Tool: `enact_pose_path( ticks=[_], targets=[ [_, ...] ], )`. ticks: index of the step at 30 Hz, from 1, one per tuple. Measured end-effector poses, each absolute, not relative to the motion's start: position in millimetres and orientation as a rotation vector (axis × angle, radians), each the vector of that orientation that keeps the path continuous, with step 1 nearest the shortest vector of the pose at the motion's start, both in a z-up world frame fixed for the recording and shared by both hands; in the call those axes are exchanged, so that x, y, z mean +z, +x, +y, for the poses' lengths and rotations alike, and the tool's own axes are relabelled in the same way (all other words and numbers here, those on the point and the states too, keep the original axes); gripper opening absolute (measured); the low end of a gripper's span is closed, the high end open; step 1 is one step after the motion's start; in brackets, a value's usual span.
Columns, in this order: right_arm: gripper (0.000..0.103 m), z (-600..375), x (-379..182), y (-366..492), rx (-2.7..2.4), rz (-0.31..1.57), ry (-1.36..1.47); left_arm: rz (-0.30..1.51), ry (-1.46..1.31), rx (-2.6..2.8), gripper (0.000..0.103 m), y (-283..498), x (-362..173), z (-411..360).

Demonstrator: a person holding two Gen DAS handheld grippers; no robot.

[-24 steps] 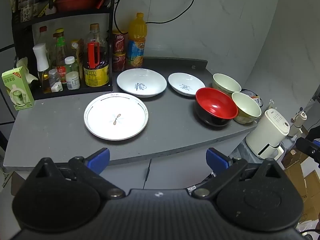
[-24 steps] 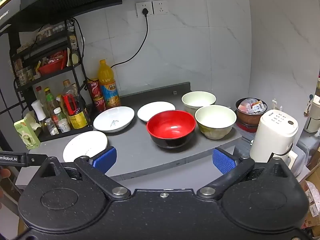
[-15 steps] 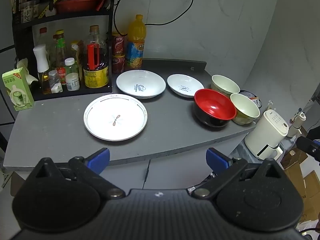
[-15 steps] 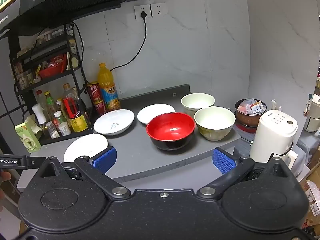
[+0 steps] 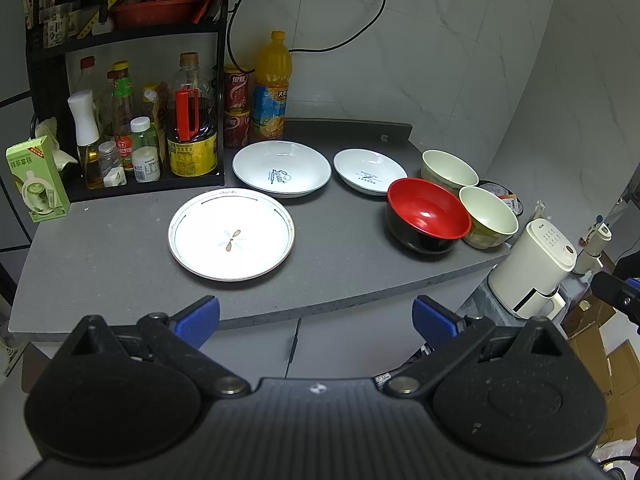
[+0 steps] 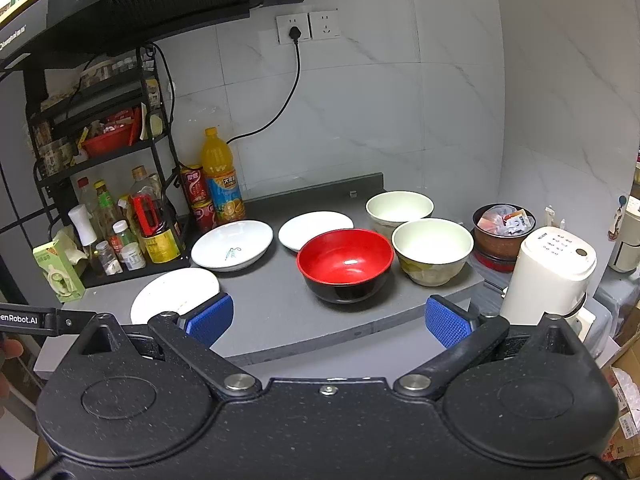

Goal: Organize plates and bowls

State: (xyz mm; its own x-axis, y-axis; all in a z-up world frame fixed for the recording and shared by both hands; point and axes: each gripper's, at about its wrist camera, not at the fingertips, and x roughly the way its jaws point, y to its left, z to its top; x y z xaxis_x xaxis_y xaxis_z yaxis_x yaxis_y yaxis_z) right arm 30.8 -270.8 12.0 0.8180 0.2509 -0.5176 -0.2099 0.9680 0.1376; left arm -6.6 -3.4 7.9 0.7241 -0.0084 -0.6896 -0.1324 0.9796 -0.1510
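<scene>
Both wrist views overlook the shared counter (image 5: 120, 248).

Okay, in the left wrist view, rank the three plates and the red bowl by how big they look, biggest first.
1. Front plate, though it is nearest the camera, which flatters it.
2. Middle plate with blue writing.
3. Red bowl and small back plate look about alike across; the bowl sits nearer, so I won't rank them.

"enRobot.AI" on black bar (image 6: 28, 319) at left edge, other labels too blurry to read
</scene>
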Motion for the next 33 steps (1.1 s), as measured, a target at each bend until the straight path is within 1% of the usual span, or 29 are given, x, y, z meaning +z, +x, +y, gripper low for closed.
enact_pose_path(
  ticks=[33],
  targets=[
    [0.103,-280.6,4.2,43.4,0.23,0.603,0.086,0.772,-0.199,0.073,0.102,9.4,5.6,-15.0]
  ],
)
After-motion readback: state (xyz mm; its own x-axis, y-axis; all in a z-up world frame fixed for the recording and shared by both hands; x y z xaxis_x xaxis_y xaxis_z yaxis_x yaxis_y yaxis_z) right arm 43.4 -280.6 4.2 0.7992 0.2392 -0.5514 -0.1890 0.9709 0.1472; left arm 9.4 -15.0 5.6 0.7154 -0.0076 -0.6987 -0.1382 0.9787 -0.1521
